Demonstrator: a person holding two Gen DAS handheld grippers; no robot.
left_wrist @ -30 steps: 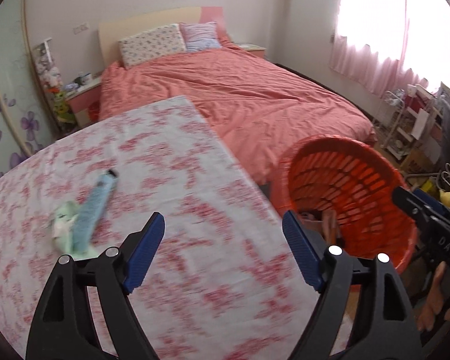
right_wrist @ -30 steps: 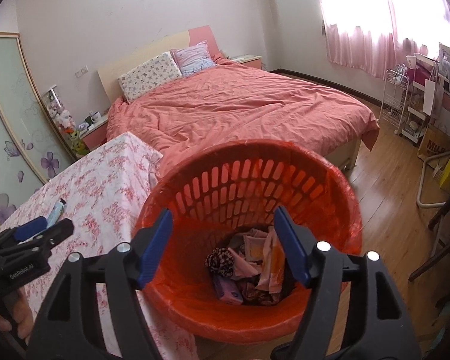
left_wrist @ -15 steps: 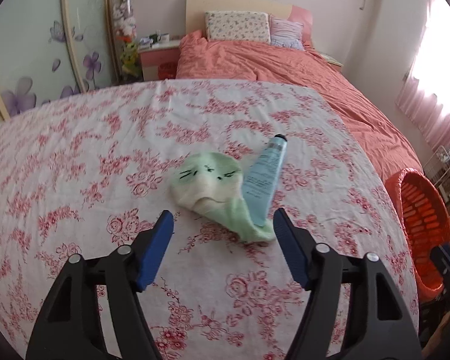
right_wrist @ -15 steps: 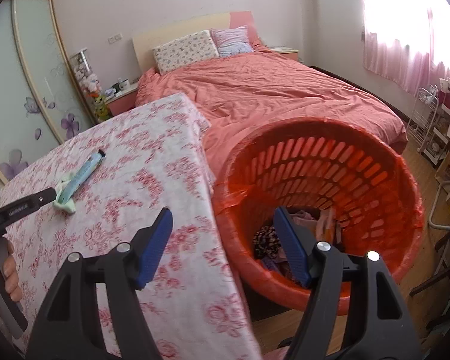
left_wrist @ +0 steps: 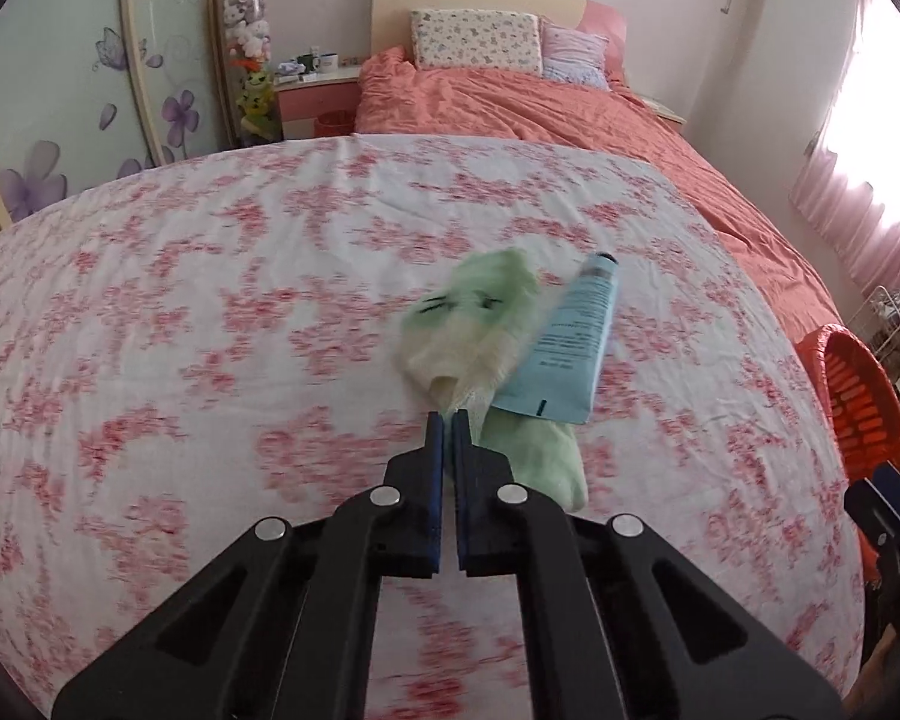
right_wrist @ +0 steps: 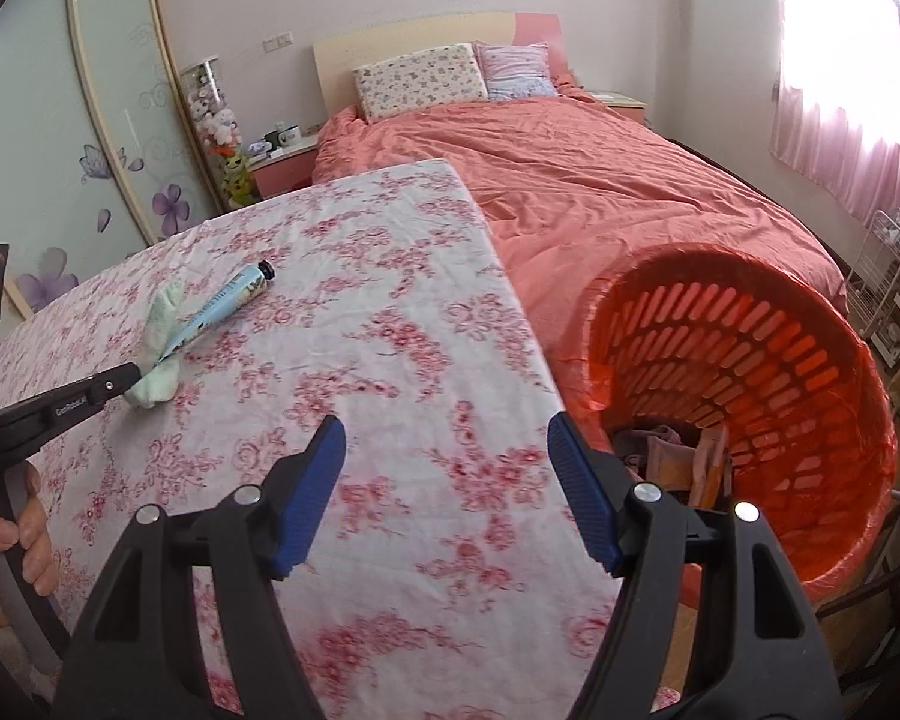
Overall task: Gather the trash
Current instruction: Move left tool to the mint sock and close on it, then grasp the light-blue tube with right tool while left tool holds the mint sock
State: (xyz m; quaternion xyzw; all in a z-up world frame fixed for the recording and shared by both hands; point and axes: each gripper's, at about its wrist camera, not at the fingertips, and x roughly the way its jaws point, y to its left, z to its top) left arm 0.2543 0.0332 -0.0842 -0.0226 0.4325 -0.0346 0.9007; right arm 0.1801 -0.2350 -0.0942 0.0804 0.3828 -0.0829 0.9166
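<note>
Two grippers, one green sock, one blue tube, one orange basket, one table, one bed, two pillows

Left gripper (left_wrist: 448, 420): black plastic arms, blue ribbed pads, jaws just closed to near contact, pinching a fold of the green sock (left_wrist: 480, 330) at its pale, fuzzy edge. Sock soft and knitted, crumpled, with dark stitched marks on the toe end; lying on the table (left_wrist: 210, 312) with part of it bunched up at the jaw tips.

Blue tube (left_wrist: 576, 348): smooth, flattened at the crimped end, round at the dark cap, printed with small text; resting slantwise across the sock, touching it, cap end pointing away toward the bed (left_wrist: 540, 114).

Right gripper (right_wrist: 447, 480): same build, pads standing well apart with nothing between them, hovering over the table edge beside the basket (right_wrist: 780, 360).

Basket round, rigid plastic with rows of slotted holes, lined with thin orange film at the rim, some crumpled items in pinkish tones at the bottom; standing just off the right side of the table, well apart from sock and tube.

Table covered in white cloth with a red rose print, lightly creased. Bed in wrinkled coral cover. Hand (right_wrist: 6, 540) wrapped around the left gripper's grey handle
</note>
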